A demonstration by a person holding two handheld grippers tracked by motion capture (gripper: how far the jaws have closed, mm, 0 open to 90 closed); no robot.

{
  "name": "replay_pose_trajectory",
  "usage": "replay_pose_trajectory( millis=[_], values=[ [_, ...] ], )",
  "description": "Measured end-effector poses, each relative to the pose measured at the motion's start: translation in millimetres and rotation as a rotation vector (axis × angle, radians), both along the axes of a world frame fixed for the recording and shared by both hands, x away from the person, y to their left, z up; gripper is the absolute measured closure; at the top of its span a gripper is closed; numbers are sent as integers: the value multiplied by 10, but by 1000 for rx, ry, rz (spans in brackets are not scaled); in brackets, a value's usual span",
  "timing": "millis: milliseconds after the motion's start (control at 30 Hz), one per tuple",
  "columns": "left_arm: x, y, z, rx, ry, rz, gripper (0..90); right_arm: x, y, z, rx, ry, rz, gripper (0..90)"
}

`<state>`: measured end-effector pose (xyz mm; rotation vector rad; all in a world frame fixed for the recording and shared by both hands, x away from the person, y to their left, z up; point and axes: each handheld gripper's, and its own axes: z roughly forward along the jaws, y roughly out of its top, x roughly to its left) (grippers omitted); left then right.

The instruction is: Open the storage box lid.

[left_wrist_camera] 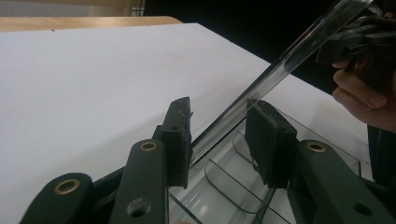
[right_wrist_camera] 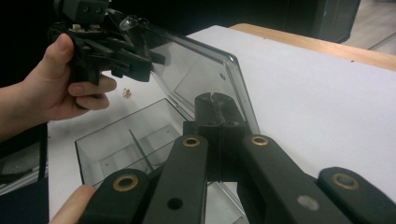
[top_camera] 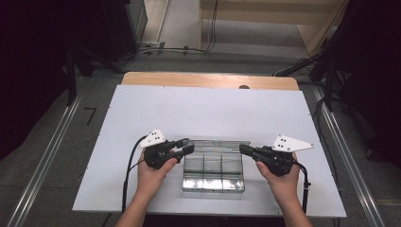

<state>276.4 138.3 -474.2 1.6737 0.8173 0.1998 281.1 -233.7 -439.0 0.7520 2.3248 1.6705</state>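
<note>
The clear box point(top_camera: 213, 171) sits on the white table point(top_camera: 142, 109), its raised lid point(top_camera: 215, 144) running left-right between my hands: left gripper point(top_camera: 188, 149) open astride the lid's left edge, right gripper point(top_camera: 242, 149) closed at its right.

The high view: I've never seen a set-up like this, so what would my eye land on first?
A clear plastic compartment box sits near the front edge of the white table, its lid tipped up. A person's hands flank it, each holding a black claw tool: the left claw reaches the lid's left end, the right claw its right end. The compartments look empty.
</note>
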Motion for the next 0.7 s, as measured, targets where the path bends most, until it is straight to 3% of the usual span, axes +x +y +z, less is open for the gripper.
replay_pose_trajectory(
  millis=[200, 433, 567, 700],
  values=[
    [13, 11, -11, -11, 1, -4, 624, 21, -68, -36, -7, 8, 8, 887],
    [35, 15, -18, -27, 13, 5, 631, 70, -284, -136, -7, 28, -12, 880],
    [52, 15, -25, -40, 20, 10, 636, 120, -372, -153, 17, 41, -33, 808],
    [66, 13, -34, -41, 23, 14, 638, 161, -343, -171, 25, 45, -35, 708]
  ],
)
